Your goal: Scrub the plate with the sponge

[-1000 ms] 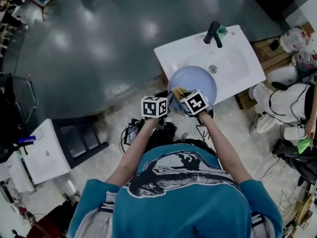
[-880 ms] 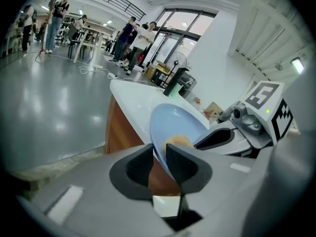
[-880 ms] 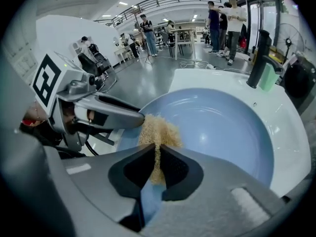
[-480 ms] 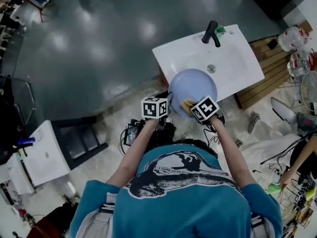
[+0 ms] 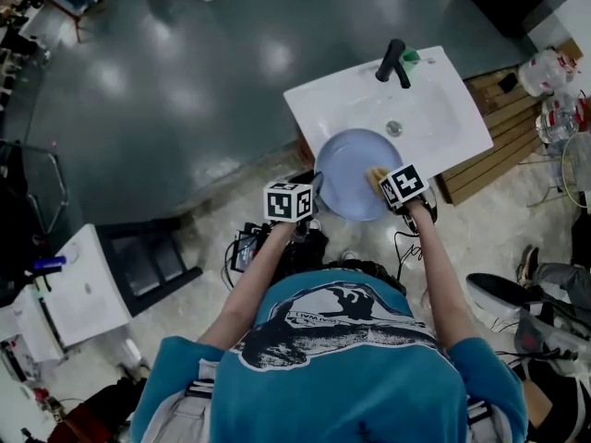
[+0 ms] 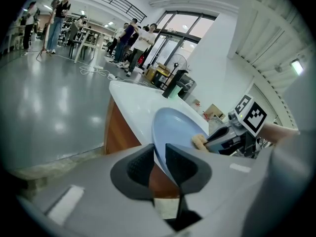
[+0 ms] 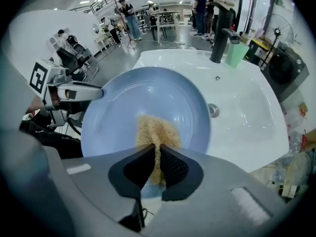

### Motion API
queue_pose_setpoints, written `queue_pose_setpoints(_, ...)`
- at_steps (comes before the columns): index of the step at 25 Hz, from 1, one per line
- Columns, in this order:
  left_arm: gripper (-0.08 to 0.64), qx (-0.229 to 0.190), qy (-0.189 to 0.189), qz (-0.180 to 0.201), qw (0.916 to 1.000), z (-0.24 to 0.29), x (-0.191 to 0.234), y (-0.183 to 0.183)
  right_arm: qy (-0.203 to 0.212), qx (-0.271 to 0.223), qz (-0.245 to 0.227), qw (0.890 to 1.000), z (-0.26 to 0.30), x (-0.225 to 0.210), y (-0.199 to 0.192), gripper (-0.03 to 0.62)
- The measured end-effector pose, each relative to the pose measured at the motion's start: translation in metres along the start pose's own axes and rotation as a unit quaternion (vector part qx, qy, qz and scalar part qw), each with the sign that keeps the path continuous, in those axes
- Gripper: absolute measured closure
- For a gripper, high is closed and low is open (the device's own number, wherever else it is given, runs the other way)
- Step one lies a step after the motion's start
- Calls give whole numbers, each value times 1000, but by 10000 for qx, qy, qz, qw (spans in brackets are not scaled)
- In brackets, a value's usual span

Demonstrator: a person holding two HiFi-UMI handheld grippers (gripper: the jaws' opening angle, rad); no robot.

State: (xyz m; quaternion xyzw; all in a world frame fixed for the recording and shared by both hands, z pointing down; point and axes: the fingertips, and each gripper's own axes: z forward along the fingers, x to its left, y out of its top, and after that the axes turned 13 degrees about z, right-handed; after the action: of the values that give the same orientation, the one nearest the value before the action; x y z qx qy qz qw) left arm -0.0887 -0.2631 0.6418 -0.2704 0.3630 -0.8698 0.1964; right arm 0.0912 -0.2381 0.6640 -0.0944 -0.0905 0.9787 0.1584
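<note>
A pale blue plate (image 5: 351, 155) is held tilted over the near edge of the white sink (image 5: 434, 109). My left gripper (image 5: 314, 192) is shut on the plate's near-left rim (image 6: 170, 132), which runs between its jaws; they have just closed a little on it. My right gripper (image 5: 381, 181) is shut on a tan sponge (image 5: 375, 174) and points steeply down. It presses the sponge (image 7: 155, 130) against the plate's face (image 7: 143, 95) at the near right side. In the left gripper view the sponge (image 6: 199, 141) shows at the plate's right edge, with the right gripper (image 6: 219, 137) behind it.
A black faucet (image 5: 395, 63) and a green cup (image 7: 236, 53) stand at the sink's far edge, with the drain (image 7: 213, 110) just beyond the plate. A wooden pallet (image 5: 499, 100) lies right of the sink. Cables (image 5: 245, 247) lie on the floor by my feet.
My right gripper has carried the sponge across the plate from its near-left part to its right side. The left gripper and the plate have stayed put.
</note>
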Motion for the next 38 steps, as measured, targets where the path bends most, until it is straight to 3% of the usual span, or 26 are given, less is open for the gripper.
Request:
queue_pose_setpoints(6, 472, -44, 31, 4, 10000, -2, -1, 1, -855, -373, 36, 9956, -4, -26, 31, 563)
queue_pose_setpoints(10, 472, -63, 37, -18, 10000, -2, -2, 0, -1131, -606, 36, 9917, -3, -24, 47, 563)
queue_pose_setpoints(15, 472, -80, 70, -55, 9999, -1, -1, 0, -788, -1116, -277, 9902, 6, 11, 74, 563)
queue_pose_setpoints(18, 474, -82, 94, -70, 9999, -1, -1, 0, -566, -1184, -488, 9902, 9, 35, 77, 563)
queue_pose_setpoints(23, 477, -59, 155, -85, 9998, -2, 1, -2, -458, -391, -293, 9978, 12, 58, 32, 563)
queue_pose_setpoints(27, 482, -62, 199, -102, 9997, -3, 3, -1, 51, -1107, -651, 9917, 11, 86, 50, 563)
queue_pose_setpoints(32, 473, -121, 165, 28, 9998, -2, 1, 1, 114, -1125, -461, 9925, 13, 84, 41, 563)
queue_pose_setpoints(38, 433, -245, 292, 563, 9977, -13, -4, 11, 353, -1465, -335, 9880, 4, 81, 42, 561)
